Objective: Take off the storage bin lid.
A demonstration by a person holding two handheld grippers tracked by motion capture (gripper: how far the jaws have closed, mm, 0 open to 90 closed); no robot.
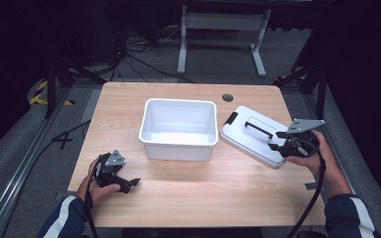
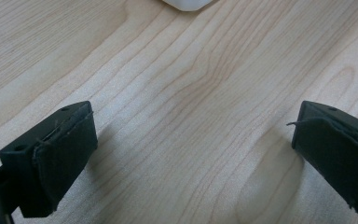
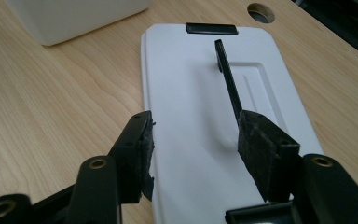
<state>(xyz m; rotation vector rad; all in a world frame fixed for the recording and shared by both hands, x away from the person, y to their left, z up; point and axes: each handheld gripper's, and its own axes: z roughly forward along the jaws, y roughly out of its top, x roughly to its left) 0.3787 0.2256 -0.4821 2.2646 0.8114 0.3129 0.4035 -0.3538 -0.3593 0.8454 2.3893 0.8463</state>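
The left gripper (image 1: 129,182) is resting low near the table's (image 1: 188,198) front edge, jaws spread wide and empty, while the right gripper (image 3: 193,140) is hovering half-open over the white lid (image 3: 205,84) beside the tub (image 1: 178,129), its far rim cut off there.

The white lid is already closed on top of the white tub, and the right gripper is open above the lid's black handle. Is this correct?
Not quite. The white lid is not on the white tub; it lies on the table to the tub's right, and the tub stands open, as the high view shows. The rest holds: the right gripper is open over the lid, by its black handle.
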